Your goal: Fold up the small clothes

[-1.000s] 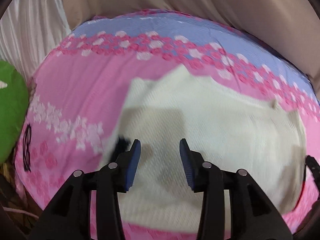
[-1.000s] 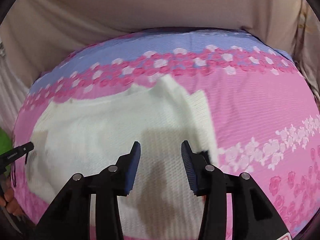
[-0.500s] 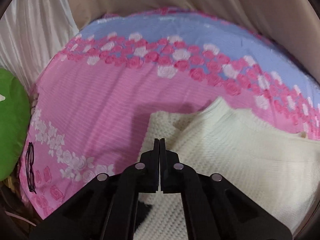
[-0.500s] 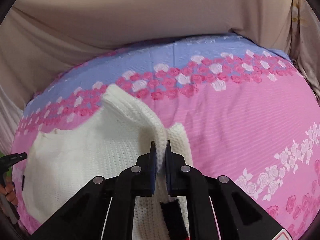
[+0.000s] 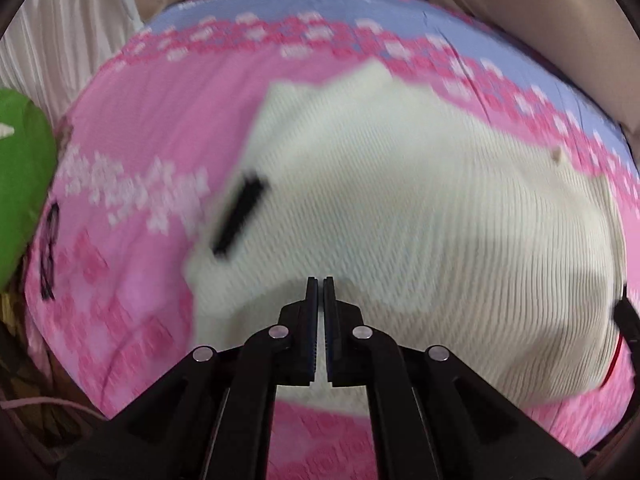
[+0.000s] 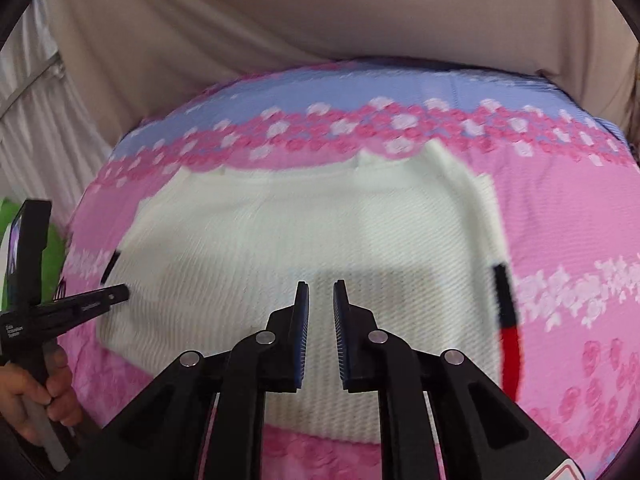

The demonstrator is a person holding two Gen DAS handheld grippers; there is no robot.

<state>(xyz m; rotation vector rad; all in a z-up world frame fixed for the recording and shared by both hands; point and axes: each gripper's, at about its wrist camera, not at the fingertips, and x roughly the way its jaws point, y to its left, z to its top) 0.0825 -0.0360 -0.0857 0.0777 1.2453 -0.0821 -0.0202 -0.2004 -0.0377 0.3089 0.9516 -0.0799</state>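
A cream knit sweater [image 5: 420,208] lies flat and folded on the pink floral bedspread [image 5: 160,128], a black cuff band [image 5: 240,212] showing at its left side. My left gripper [image 5: 320,280] hovers over the garment's near part, shut, with no fabric visible between its jaws. In the right wrist view the sweater [image 6: 300,232] has a black and red cuff [image 6: 506,320] at its right edge. My right gripper [image 6: 321,284] is above the near middle; its jaws are opening to a narrow gap with nothing between them. The left gripper [image 6: 100,296] shows at the far left, held by a hand [image 6: 40,392].
A green cushion [image 5: 20,184] lies off the bed's left side, with a dark pair of glasses [image 5: 48,252] near it on the bedspread. Beige cloth [image 6: 320,12] and a pale curtain [image 5: 68,40] rise behind the bed's blue far border [image 6: 400,84].
Both grippers went from wide open to closed on the sweater's edges and carried them. Now the sweater lies flat, both grippers have drawn back, and the right jaws have parted slightly.
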